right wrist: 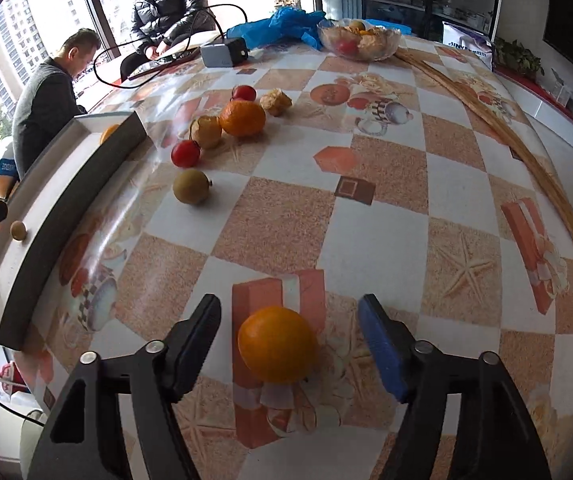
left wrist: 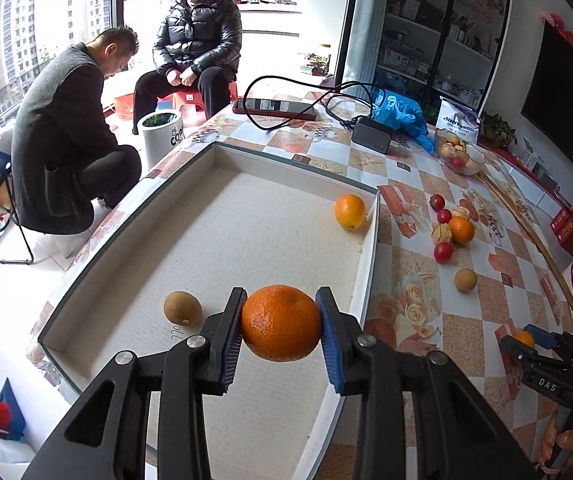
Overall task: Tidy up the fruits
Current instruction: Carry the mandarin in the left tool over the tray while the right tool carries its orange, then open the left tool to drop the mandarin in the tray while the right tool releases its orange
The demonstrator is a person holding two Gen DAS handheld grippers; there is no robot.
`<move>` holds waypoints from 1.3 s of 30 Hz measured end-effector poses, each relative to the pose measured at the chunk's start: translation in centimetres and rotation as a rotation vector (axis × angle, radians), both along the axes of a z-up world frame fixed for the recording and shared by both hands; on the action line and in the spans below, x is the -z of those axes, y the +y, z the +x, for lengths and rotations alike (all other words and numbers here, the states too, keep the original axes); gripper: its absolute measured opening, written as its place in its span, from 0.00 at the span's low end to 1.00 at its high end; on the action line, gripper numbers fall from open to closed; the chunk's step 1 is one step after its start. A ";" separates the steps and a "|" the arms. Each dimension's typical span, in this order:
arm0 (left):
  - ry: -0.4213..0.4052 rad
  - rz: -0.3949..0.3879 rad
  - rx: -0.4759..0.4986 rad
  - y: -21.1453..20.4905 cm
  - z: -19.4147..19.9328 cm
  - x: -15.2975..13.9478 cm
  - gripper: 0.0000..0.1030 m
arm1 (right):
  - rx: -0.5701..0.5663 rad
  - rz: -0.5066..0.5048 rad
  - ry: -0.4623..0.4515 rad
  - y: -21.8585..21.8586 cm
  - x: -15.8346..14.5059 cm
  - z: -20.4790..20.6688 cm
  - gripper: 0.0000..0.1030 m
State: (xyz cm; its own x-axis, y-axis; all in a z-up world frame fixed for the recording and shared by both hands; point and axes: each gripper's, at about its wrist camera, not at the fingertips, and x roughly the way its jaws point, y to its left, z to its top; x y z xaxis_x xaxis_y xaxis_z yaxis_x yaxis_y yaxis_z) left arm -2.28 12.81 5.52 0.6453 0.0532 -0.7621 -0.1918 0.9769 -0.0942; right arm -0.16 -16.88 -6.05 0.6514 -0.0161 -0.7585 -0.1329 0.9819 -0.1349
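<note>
Risk noted: the left gripper [left wrist: 282, 330] holds an orange [left wrist: 280, 322] above the tray [left wrist: 370, 264], pads pinching its sides only; released from height, it may roll into the brown fruit [left wrist: 182, 308] or toward the rim. The right gripper [right wrist: 290, 344] stands open around a second orange [right wrist: 276, 344] resting on the table [right wrist: 386, 184], neither pad touching (it sits nearer the left finger). An off-centre closure could nudge it away. Loose fruits [right wrist: 242, 118] lie well beyond.
</note>
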 end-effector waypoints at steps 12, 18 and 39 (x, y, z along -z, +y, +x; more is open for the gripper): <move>0.016 0.021 -0.034 2.0 1.2 0.1 0.37 | -0.211 0.242 0.034 7.1 -4.6 3.0 0.36; 0.053 0.046 -0.068 3.1 2.6 1.0 0.37 | -0.328 0.333 0.096 15.3 -5.0 6.3 0.36; -0.137 0.159 0.032 -2.1 0.1 -1.7 0.80 | -0.175 0.299 0.015 12.4 -6.3 7.4 0.95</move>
State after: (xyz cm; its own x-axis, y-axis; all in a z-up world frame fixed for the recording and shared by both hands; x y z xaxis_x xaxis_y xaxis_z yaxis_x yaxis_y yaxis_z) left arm -2.22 10.70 7.20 0.7455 0.1440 -0.6508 -0.1567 0.9869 0.0388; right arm 7.20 -4.45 0.28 0.6134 0.3193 -0.7224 -0.3023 0.9399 0.1587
